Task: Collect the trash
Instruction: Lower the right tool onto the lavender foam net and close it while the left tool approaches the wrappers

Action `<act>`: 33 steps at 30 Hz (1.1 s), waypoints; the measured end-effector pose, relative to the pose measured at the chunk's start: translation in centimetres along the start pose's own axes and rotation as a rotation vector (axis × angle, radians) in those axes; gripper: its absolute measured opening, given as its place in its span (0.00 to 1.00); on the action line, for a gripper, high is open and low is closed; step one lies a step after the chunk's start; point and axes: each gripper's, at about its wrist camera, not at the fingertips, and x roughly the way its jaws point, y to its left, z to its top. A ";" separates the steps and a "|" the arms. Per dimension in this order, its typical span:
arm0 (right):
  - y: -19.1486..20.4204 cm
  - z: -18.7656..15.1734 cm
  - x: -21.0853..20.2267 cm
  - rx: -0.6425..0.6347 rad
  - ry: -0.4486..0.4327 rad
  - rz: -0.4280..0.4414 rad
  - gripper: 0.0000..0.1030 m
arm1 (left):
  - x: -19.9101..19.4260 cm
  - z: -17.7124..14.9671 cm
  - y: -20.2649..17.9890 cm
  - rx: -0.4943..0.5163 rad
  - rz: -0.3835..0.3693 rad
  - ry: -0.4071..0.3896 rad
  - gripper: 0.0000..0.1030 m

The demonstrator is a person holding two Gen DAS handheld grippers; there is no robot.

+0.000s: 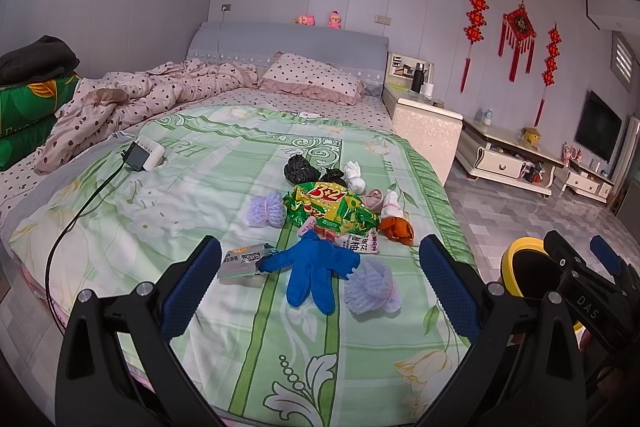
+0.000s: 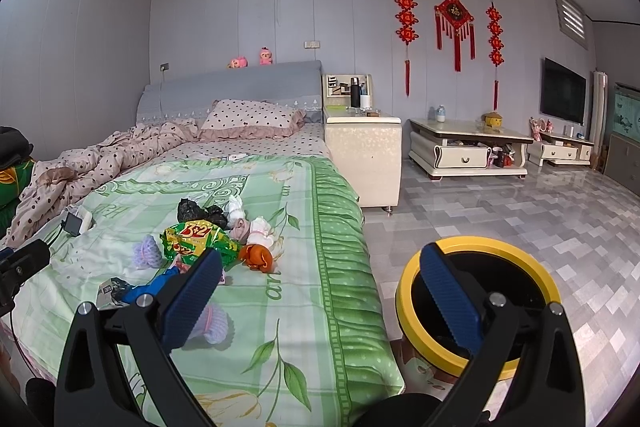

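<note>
Nearest: left gripper (image 1: 320, 287), jaws spread, poised over blue rubber glove (image 1: 316, 273) among litter on green bedsheet (image 1: 192, 227). Right gripper (image 2: 320, 297) likewise spread, empty. Best pinched mid-palm, then carried to yellow-rimmed bin (image 2: 480, 251) beside bed.

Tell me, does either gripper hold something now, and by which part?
Nothing is held. The left gripper and the right gripper are both open and empty.

Trash pile (image 1: 332, 219) on bed (image 1: 208, 307), bin (image 2: 478, 305) on floor beside bed
</note>
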 end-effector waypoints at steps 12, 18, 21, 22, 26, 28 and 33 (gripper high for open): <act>0.8 -0.2 0.8 -0.019 0.012 0.091 0.93 | 1.1 -1.4 0.3 -0.007 0.002 0.007 0.92; 1.3 -0.3 2.5 -0.009 0.071 0.204 0.93 | 3.2 -1.2 1.8 -0.033 -0.016 0.073 0.92; 1.8 -0.4 4.2 -0.032 0.126 0.266 0.93 | 4.9 -1.5 2.6 -0.015 -0.045 0.127 0.92; 1.9 -0.5 5.1 -0.038 0.158 0.284 0.93 | 5.6 -1.6 3.0 -0.012 -0.053 0.149 0.92; 2.3 -1.2 8.3 -0.060 0.277 0.391 0.93 | 8.3 -2.5 5.2 -0.010 -0.066 0.229 0.92; 2.5 -1.6 9.8 -0.055 0.320 0.424 0.93 | 9.5 -3.1 6.5 -0.005 -0.051 0.259 0.92; 3.9 -2.5 12.5 -0.088 0.404 0.469 0.93 | 12.4 -3.7 8.9 -0.012 -0.015 0.299 0.92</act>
